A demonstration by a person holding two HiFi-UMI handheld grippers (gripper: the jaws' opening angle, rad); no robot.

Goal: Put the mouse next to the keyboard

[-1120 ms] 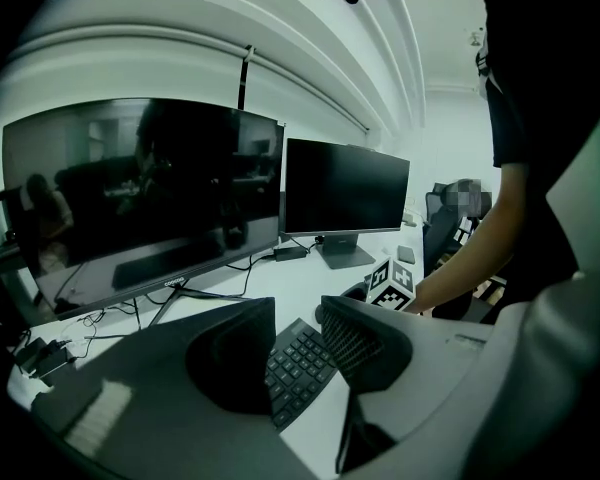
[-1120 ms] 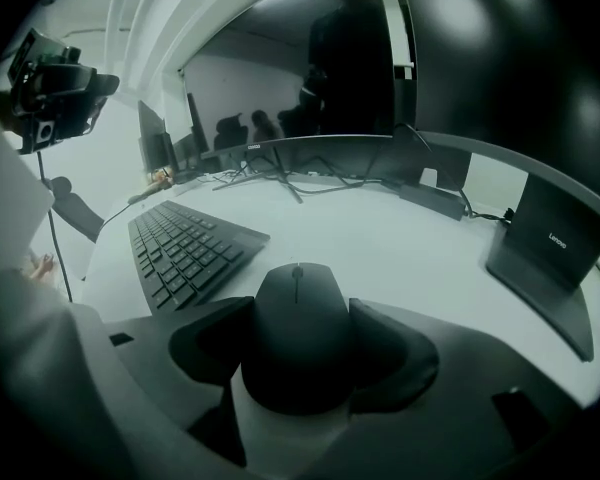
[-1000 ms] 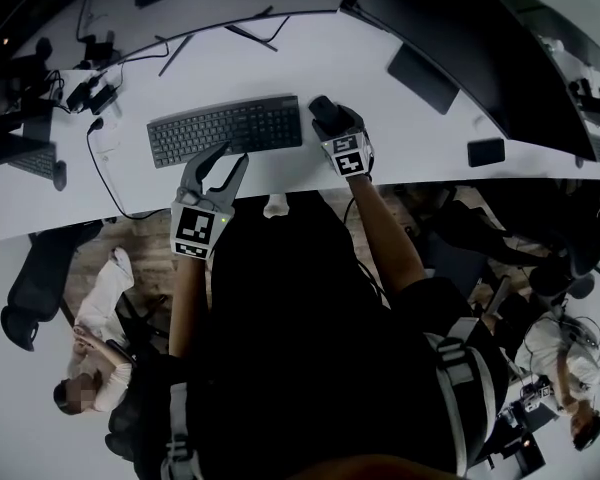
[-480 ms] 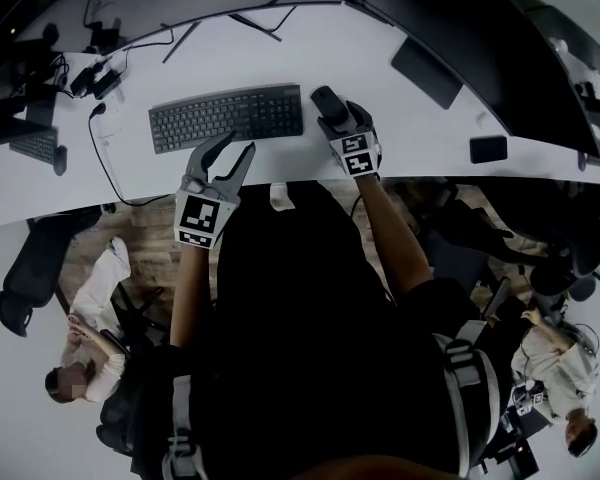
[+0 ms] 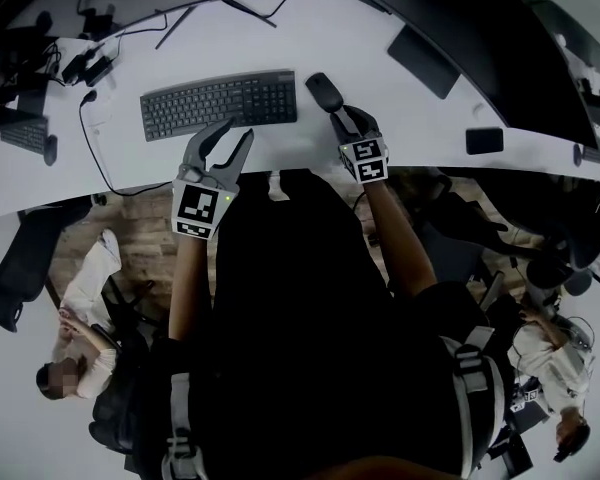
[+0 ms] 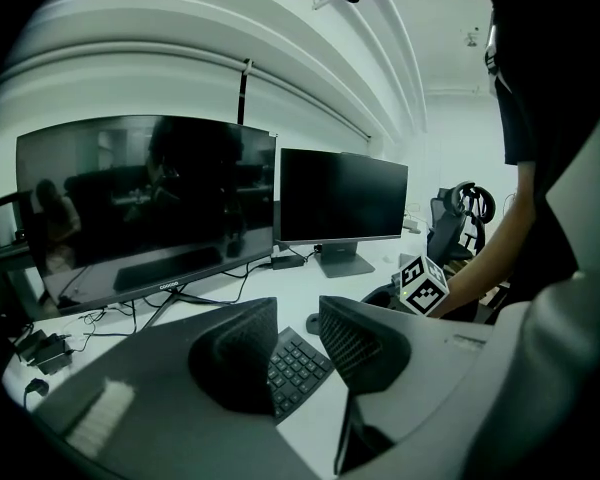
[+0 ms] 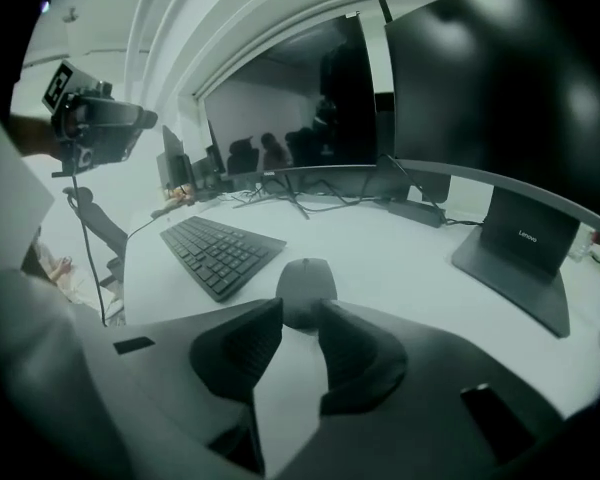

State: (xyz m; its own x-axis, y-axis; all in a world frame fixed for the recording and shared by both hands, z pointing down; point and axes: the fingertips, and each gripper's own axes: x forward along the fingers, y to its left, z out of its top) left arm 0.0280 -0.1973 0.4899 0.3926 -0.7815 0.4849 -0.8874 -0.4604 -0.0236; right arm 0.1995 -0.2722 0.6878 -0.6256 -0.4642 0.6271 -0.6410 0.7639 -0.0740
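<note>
Mouse of black rounded plastic [image 5: 324,92] rests beside the black keyboard [image 5: 220,103] on the white table [image 5: 400,118], seemingly delivered; the right hand-held gripper [image 7: 300,323] has jaws just narrowing, apart and empty.

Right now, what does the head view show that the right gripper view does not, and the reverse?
Only the head view: the right gripper's marker cube and the forearm behind it. Only the right gripper view: the gap between its fingers, which have just been closing with nothing between them. Both: the mouse, just beyond those fingers, beside the keyboard on the white desk.
</note>
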